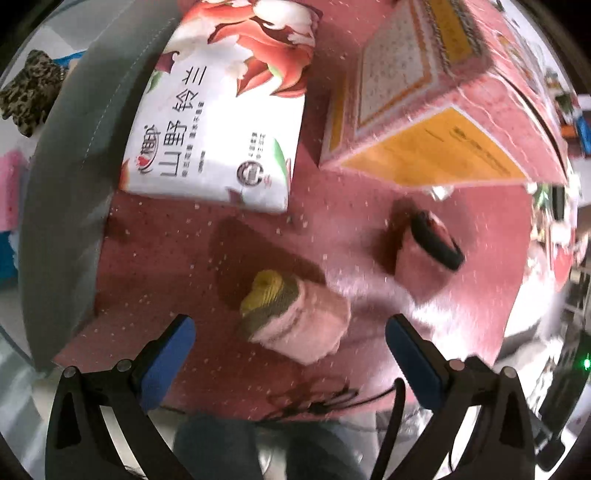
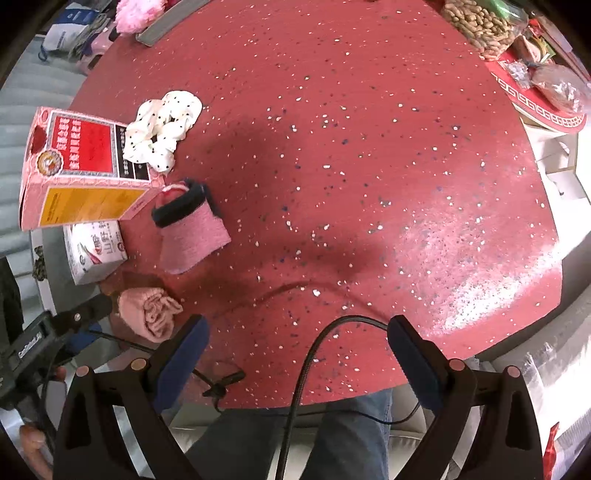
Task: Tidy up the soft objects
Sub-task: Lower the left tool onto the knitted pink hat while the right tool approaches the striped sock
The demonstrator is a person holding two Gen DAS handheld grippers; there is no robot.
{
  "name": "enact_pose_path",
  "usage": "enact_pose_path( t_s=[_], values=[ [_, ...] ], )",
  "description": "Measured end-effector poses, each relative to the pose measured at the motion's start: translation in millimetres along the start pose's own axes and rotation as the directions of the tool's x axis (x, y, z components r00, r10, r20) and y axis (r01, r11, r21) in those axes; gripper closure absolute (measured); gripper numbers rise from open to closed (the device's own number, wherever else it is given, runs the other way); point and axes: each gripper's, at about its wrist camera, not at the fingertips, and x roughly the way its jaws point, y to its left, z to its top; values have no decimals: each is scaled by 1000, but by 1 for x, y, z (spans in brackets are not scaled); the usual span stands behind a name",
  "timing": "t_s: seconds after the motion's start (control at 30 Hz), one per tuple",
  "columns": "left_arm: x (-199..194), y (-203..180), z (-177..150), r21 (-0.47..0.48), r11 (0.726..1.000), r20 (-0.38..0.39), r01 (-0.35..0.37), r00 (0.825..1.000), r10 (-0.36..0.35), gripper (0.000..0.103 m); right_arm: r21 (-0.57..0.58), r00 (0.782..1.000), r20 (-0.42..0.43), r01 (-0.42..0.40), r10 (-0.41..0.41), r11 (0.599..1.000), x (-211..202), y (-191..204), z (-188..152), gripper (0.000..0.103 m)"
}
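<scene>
**Rolled socks sitting between the left gripper's fingers, nothing grabbed**

The rolled pink socks [image 1: 295,317] with the yellow and grey cuff end are lying on the red speckled table [image 1: 258,236], right near the table's front edge. The left gripper [image 1: 290,349] hangs just over them with its jaws spread wide, one blue pad [image 1: 168,354] on each side, and neither pad looks like it's touching the fabric. From the right wrist view the same roll [image 2: 149,312] shows up at the far left, with the left gripper's dark body next to it.

Just past the roll there's a second pink sock [image 1: 424,251] with a black cuff, standing up kind of tilted. It's close to the corner of the pink and orange box [image 1: 436,110]. A white polka dot scrunchie [image 2: 160,127] is draped half on that box and half on the table. A pack of tissues [image 1: 218,122] with a flower print lies left of the box, beside a grey strip running along the table edge.

The right gripper [image 2: 297,354] is also wide open and holding nothing, hovering over bare table near the front edge. A black cable [image 2: 314,354] curves up between its fingers. A bag of peanuts [image 2: 480,26] sits at the far edge of the table.
</scene>
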Motion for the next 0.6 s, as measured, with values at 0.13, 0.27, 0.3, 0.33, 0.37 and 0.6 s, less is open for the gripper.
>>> enact_pose_path(
  t_s=[0.13, 0.27, 0.3, 0.33, 0.37, 0.6],
  values=[
    [17, -2, 5, -32, 999, 9, -38, 999, 38, 0, -9, 1000, 11, 8, -8, 1000, -5, 1, 7, 5],
    [40, 9, 5, -105, 993, -30, -48, 999, 45, 0, -37, 1000, 18, 11, -10, 999, -6, 15, 16, 5],
    [43, 13, 5, -115, 992, -28, -49, 999, 46, 0, -45, 1000, 19, 12, -11, 999, -5, 19, 17, 5],
    [44, 17, 5, -115, 992, -26, -53, 998, 51, 0, -54, 1000, 21, 13, -12, 998, -5, 23, 19, 5],
    [44, 20, 6, -117, 992, -23, -48, 999, 46, 0, -62, 1000, 20, 10, -9, 998, -4, 27, 21, 5],
    [54, 52, 12, -290, 953, -106, 83, 987, -118, 0, -71, 1000, -5, -14, 14, 997, 9, 47, 36, 5]
  ],
)
